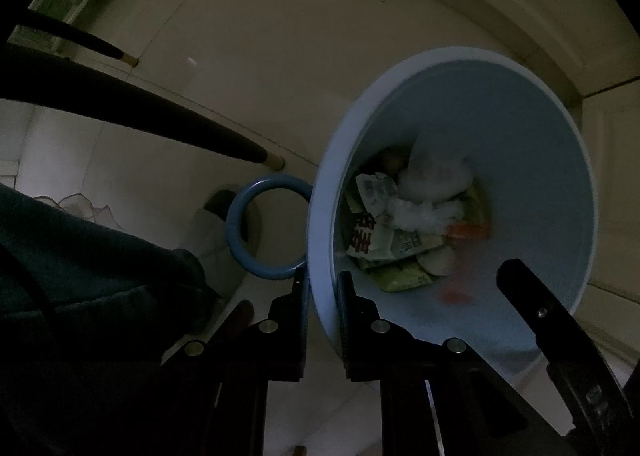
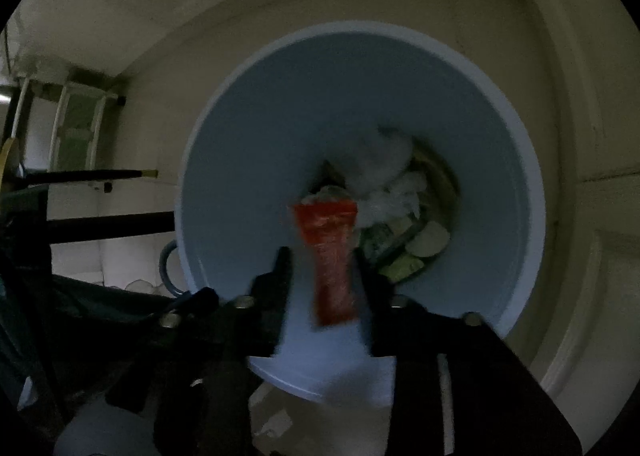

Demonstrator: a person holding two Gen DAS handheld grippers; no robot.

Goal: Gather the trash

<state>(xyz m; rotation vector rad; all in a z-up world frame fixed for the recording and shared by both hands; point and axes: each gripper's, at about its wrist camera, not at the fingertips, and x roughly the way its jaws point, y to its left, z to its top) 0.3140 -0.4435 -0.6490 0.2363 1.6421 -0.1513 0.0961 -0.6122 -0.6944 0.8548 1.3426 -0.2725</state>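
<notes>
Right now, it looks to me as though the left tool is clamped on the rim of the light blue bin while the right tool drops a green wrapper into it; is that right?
Not quite: the wrapper is red, not green, as the right wrist view shows. It hangs blurred between the right tool's parted fingers over the light blue bin. The left tool is indeed clamped on the bin's rim.

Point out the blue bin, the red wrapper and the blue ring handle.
blue bin (image 2: 280, 103): right wrist view, bare inner wall.
red wrapper (image 2: 332, 256): right wrist view, middle of the blurred packet between the open fingers.
blue ring handle (image 1: 240, 232): left wrist view, left arc of the ring.
</notes>
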